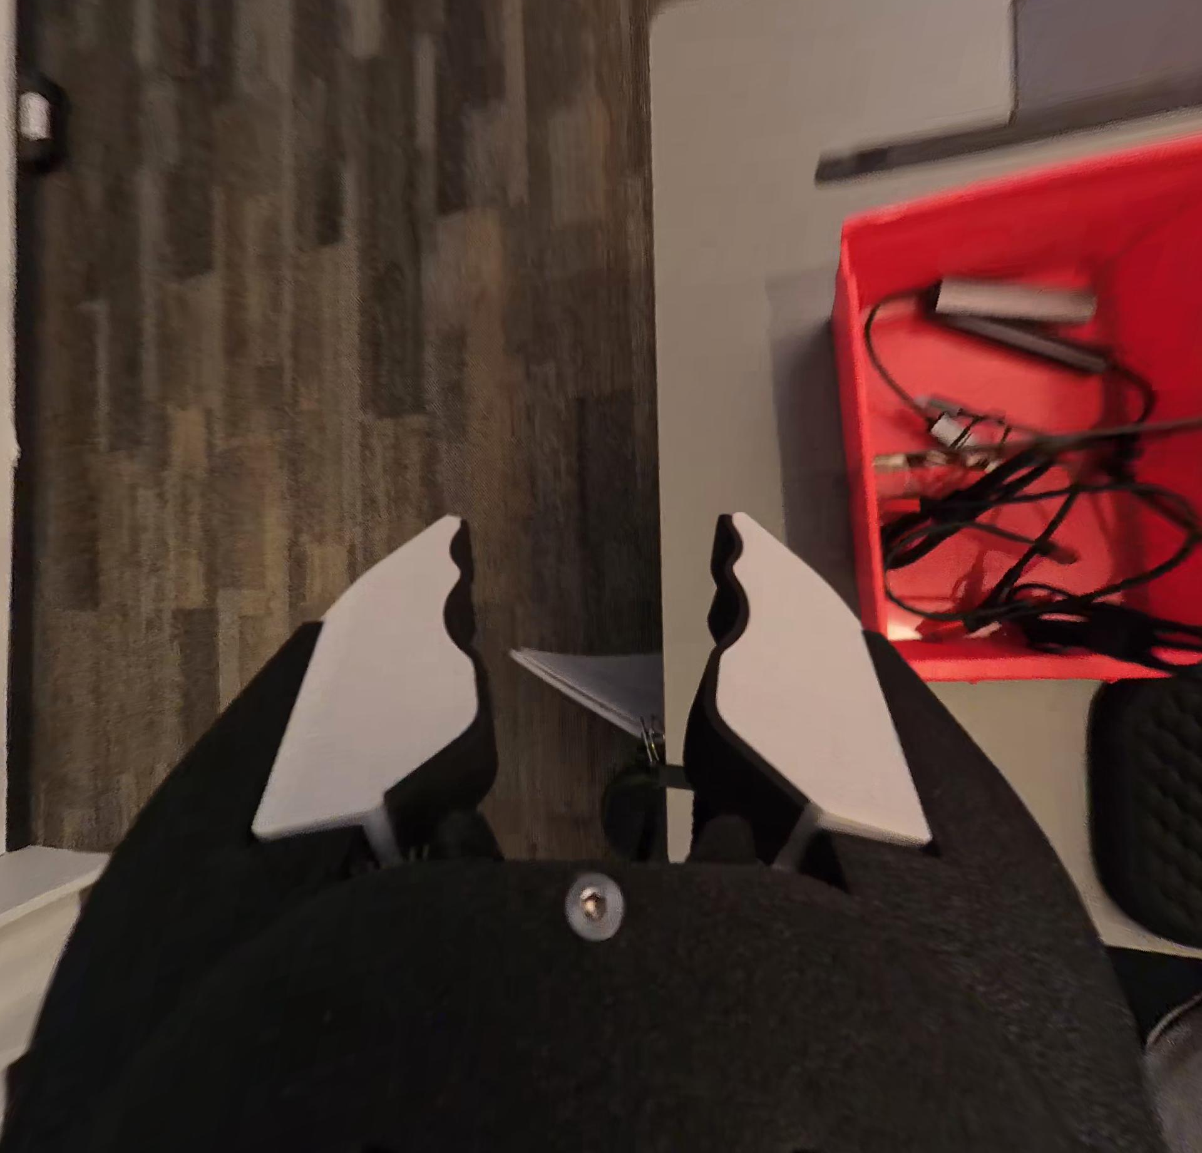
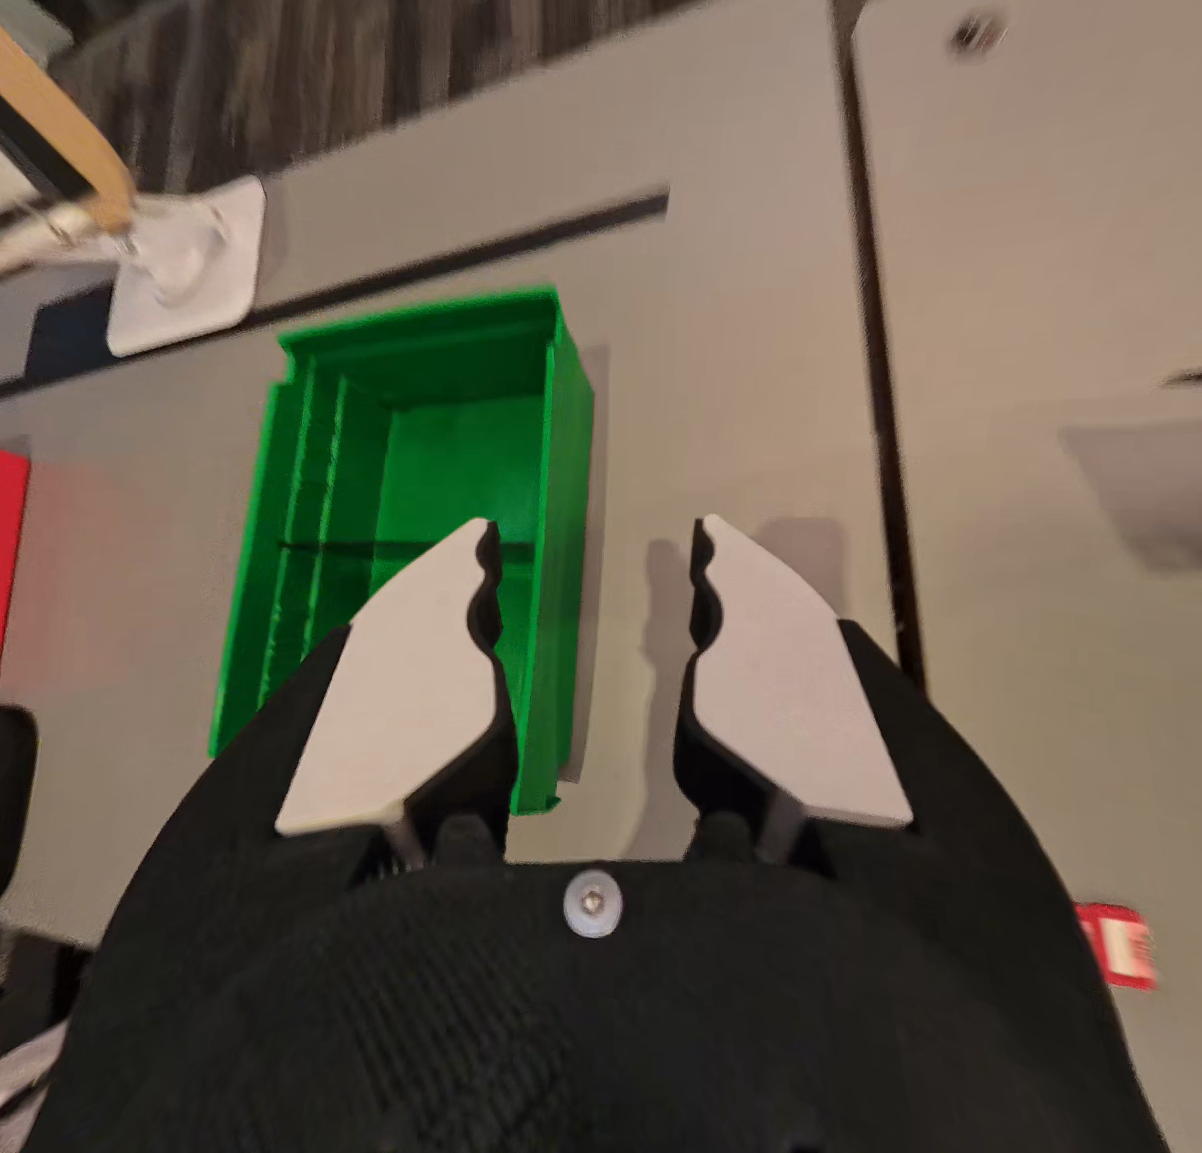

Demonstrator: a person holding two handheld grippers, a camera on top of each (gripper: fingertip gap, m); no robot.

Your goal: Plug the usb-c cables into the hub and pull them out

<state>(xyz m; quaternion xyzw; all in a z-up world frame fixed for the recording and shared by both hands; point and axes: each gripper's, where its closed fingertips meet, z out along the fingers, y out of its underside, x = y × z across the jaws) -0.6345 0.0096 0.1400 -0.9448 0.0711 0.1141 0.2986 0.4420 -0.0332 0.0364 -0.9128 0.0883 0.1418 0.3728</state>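
In the left wrist view a red bin stands on the grey table at the right. It holds a tangle of black cables and a grey hub at its far end. My left gripper is open and empty, held over the table's left edge, to the left of the red bin. In the right wrist view my right gripper is open and empty above the right wall of an empty green bin. A sliver of the red bin shows at the left edge.
The grey table ends at its left edge above a brown patterned floor. A second table lies right of a dark gap. A white plate-like mount sits behind the green bin. A black mesh object lies near the red bin.
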